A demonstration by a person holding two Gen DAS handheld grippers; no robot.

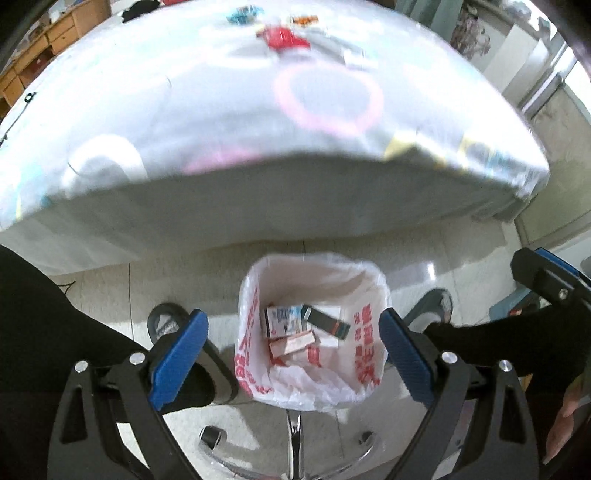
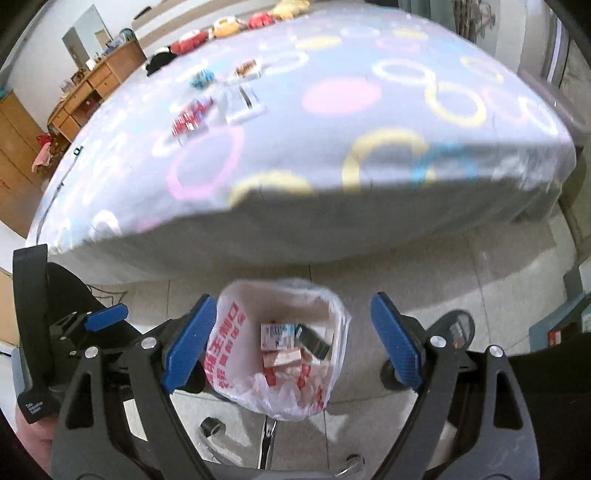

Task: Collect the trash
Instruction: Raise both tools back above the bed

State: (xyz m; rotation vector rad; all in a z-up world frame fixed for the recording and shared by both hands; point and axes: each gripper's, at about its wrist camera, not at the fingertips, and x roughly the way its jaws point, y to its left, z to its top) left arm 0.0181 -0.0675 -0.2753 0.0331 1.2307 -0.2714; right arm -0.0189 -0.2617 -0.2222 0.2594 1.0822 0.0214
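A small bin lined with a white bag printed in red [image 1: 255,332] [image 2: 225,332] stands on the tiled floor in front of the bed. Inside it lie several small boxes [image 1: 284,321] [image 2: 279,334]. My left gripper [image 1: 291,317] hangs above the bin, open, with nothing between its blue pads. My right gripper [image 2: 293,299] is also above the bin, jaws wide, nothing between them. On the far part of the bed lie more wrappers: a red packet [image 1: 284,38] [image 2: 188,118], a blue one [image 1: 240,14] [image 2: 202,78], an orange one [image 1: 304,20] [image 2: 247,68] and white packets [image 2: 242,101].
The bed [image 1: 184,110] [image 2: 332,147] has a grey sheet with coloured rings. A person's black-trousered legs and shoes [image 1: 170,321] [image 2: 458,325] flank the bin. A chair's chrome base [image 1: 295,435] is below. A wooden desk [image 2: 92,85] and plush toys [image 2: 225,26] are beyond the bed.
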